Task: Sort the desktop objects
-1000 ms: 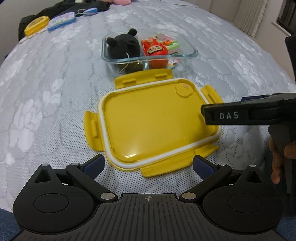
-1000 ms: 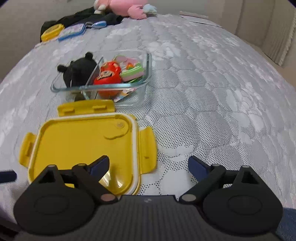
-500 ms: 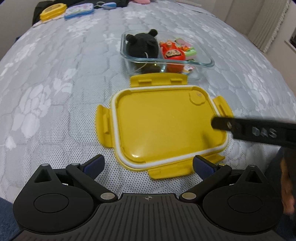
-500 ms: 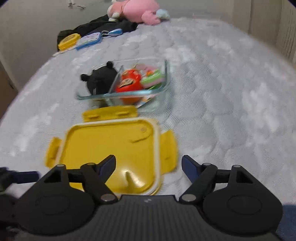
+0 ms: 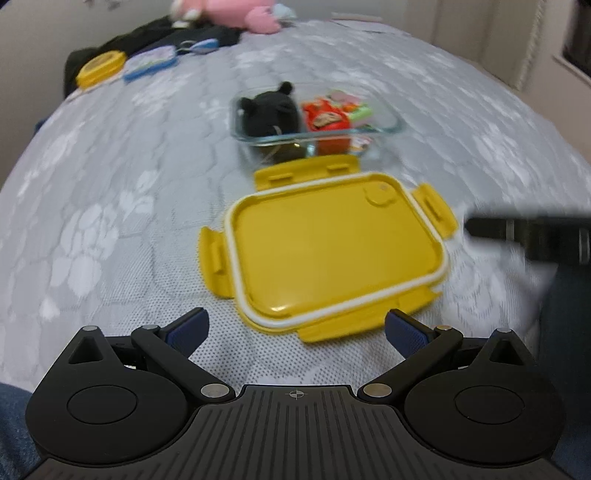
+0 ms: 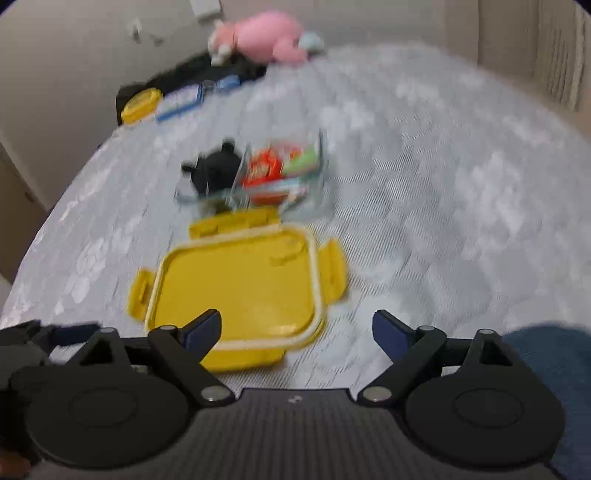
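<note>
A grey quilted bed with white flowers holds everything. The flat yellow plastic lid lies just ahead of the left claw, which is wide and holds nothing. The right claw is wide too, with the lid's near corner between its tips. Behind the lid sits a clear glass box with a black plush toy and a red toy inside.

Pink plush toy at far edge of grey quilted bed, dark clothing beside it
</note>
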The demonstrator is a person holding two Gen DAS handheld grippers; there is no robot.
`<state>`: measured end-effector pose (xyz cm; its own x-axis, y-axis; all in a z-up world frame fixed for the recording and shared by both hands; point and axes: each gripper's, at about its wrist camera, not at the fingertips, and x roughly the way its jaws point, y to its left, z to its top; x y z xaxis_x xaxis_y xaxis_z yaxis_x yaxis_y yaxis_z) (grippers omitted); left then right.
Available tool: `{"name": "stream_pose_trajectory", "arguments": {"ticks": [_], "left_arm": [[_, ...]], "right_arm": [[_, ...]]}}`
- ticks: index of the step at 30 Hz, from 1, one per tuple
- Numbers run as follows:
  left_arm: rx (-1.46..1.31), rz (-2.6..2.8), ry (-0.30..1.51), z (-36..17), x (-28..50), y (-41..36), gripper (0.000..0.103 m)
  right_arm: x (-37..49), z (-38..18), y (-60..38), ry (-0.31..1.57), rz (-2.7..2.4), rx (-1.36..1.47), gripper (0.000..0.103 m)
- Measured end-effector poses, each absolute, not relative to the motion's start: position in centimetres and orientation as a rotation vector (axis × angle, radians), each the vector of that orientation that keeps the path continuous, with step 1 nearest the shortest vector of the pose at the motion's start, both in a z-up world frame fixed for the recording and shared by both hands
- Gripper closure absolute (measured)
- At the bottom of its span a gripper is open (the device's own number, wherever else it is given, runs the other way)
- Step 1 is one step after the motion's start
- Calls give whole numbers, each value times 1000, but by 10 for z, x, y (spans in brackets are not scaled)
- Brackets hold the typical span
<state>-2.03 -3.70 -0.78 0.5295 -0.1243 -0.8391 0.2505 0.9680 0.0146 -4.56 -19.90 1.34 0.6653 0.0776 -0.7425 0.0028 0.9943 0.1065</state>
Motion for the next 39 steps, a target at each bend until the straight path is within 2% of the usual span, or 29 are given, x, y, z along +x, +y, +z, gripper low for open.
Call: {"name": "stream_pose_trajectory", "arguments": {"ticks": [6,14,19,20,24,33,38,39], "left_arm": [[167,-226,1026,-7,-34,-41,0],[156,-188,1166,1,-31,-30,0],[135,-205,1160,9,-19,-30,0],[144,-208,1155,10,-18,-32,0],[167,-215,1149,9,-14,-33,0],[272,-184,1100,21,-9,-38,0],[283,-195,1135,21,0,-44,0],[295,-196,1136,22,1,-47,0]], "right_arm": [[-20,17,-210,949,103,81,12],[17,21,-224,1106,192,56,12],[32,8,-226,1098,175,63,13],[35,6,-226,1096,171,65,14],[48,-5,-227,1085,155,71,36],[73,-35,-220,1093,114,47,37],[77,-54,-218,1115,125,43,41],[77,-53,-220,1109,133,57,46]]}}
